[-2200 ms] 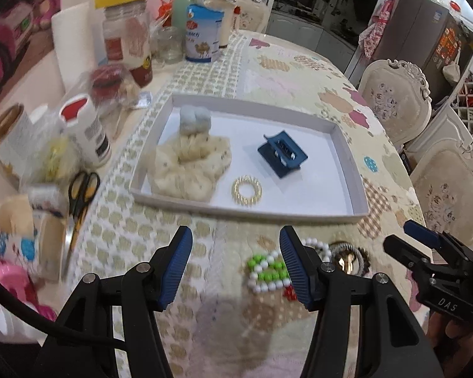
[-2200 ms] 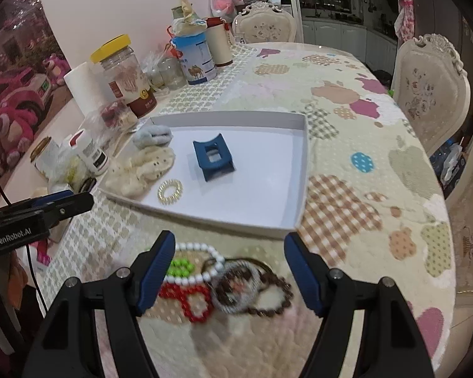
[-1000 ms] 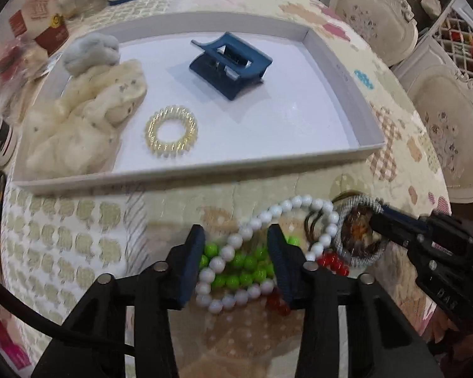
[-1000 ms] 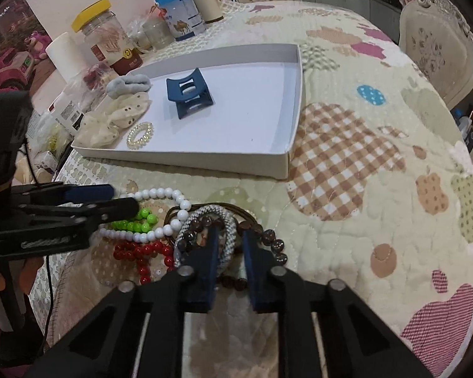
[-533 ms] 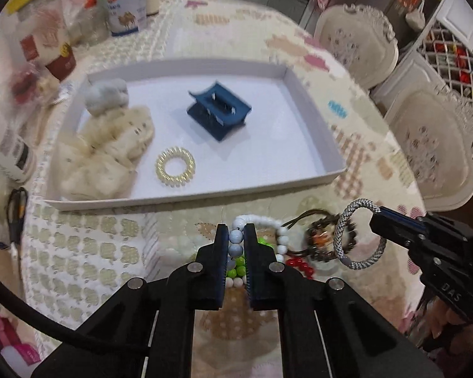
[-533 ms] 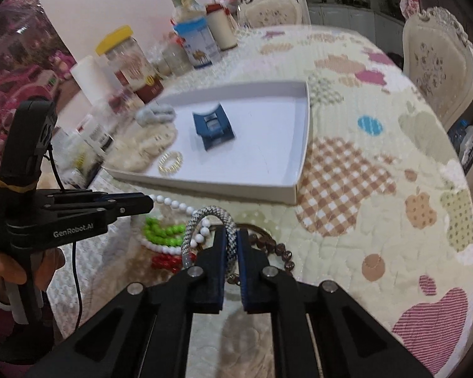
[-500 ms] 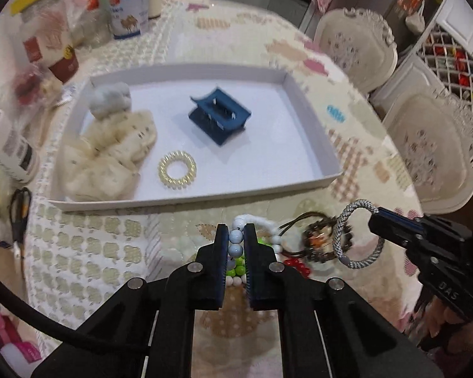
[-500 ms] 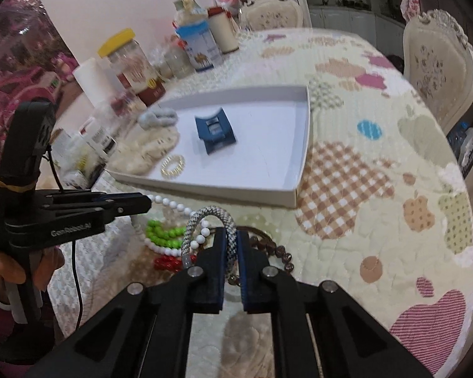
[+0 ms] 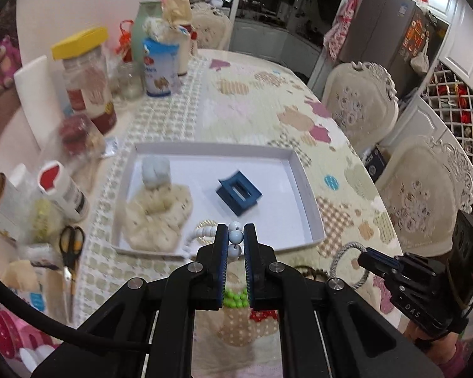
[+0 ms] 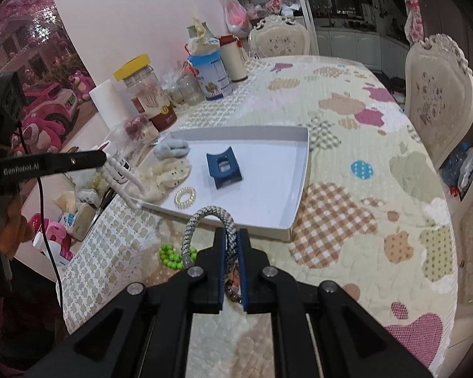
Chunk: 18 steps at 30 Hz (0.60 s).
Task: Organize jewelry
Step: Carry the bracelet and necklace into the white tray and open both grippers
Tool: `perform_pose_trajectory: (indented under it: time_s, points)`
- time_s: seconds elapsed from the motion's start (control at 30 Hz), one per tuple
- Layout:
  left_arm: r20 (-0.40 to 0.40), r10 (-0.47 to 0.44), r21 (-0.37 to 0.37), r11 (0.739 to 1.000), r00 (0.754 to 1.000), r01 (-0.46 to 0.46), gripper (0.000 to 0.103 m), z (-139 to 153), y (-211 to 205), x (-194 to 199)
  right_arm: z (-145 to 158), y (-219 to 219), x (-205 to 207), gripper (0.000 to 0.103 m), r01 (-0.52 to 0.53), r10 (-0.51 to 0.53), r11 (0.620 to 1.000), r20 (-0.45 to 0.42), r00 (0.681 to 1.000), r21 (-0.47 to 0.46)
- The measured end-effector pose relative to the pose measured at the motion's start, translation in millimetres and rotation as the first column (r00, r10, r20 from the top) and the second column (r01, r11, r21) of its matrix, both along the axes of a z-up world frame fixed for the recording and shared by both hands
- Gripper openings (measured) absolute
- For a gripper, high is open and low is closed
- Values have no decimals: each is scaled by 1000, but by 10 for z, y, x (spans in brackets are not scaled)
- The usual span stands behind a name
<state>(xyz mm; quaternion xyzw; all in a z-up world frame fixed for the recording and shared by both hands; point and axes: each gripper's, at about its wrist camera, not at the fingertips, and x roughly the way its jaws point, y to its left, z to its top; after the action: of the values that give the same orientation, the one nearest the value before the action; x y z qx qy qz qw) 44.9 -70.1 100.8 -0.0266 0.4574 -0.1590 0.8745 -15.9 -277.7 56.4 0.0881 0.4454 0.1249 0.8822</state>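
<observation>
White beads (image 9: 235, 236) are hanging clamped in the left gripper (image 9: 235, 245), while the right gripper (image 10: 231, 252) is pinching a grey rope bracelet (image 10: 205, 217). Just beyond both is lying the tray (image 10: 302, 170), green beads (image 10: 168, 253) below them.

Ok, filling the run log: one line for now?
left gripper: shut on white beads | right gripper: shut on grey rope bracelet | tray: ahead

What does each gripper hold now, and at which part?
The left gripper pinches the white bead necklace by a few beads of its strand. The right gripper pinches the grey braided bracelet on one side of its loop.
</observation>
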Motion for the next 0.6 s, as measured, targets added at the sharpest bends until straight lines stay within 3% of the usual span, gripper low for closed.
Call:
perform_pose_trajectory:
  time_s: [0.23,0.6]
  points:
    - [10,8,18,1000,1000,-8,9,30,-69,157,41,-67,110,7,12,-12,1000,12,1000,-3]
    - [-26,-42,38,998,999,43,9,-192,-399,441,-75,-154,397,7,37,-37,999,-10,999,-14]
